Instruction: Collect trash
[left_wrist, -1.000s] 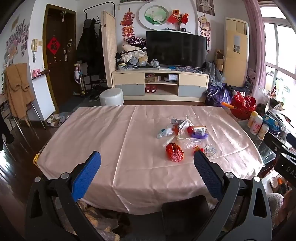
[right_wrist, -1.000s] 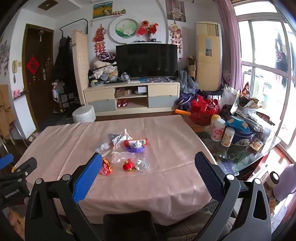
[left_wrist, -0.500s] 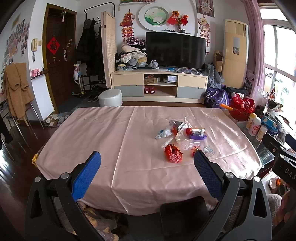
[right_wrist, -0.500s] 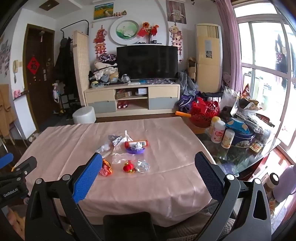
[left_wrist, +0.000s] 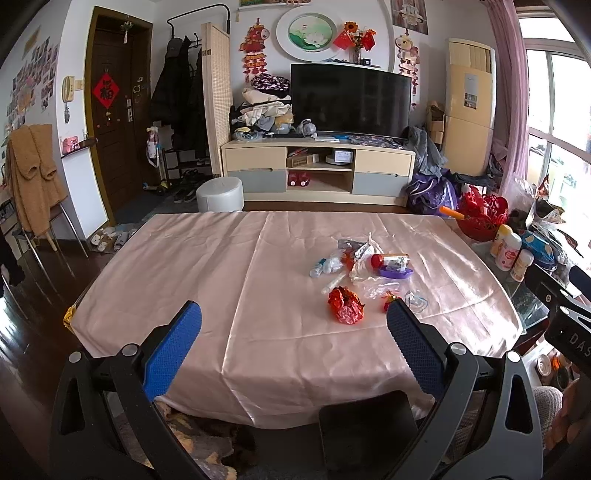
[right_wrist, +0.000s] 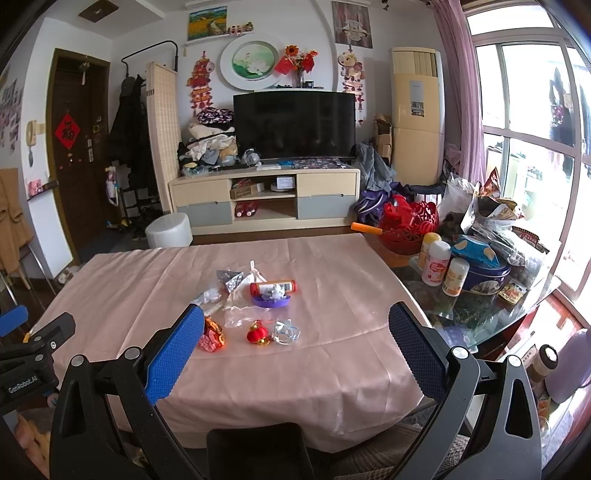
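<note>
A heap of trash lies on the pink tablecloth (left_wrist: 221, 266): a crumpled red wrapper (left_wrist: 345, 305), a red-capped tube (left_wrist: 389, 259) on a purple tray (left_wrist: 395, 272), clear plastic (left_wrist: 376, 288), silver foil (left_wrist: 360, 253). In the right wrist view the tube (right_wrist: 272, 287), a small red ornament (right_wrist: 257, 331) and the red wrapper (right_wrist: 210, 334) show. My left gripper (left_wrist: 293, 325) is open and empty, short of the table's near edge. My right gripper (right_wrist: 295, 326) is open and empty, held back from the table.
Bottles (right_wrist: 436, 264), a blue tin (right_wrist: 484, 273) and bags crowd a glass table to the right. A red basket (left_wrist: 482, 214) stands beyond it. A TV cabinet (left_wrist: 317, 173) and white stool (left_wrist: 219, 194) stand behind the table. A chair with a brown robe (left_wrist: 33, 184) is at the left.
Both grippers have pulled back and risen slightly, so the table and trash look a little farther off. Both stay open. Nothing on the table has moved.
</note>
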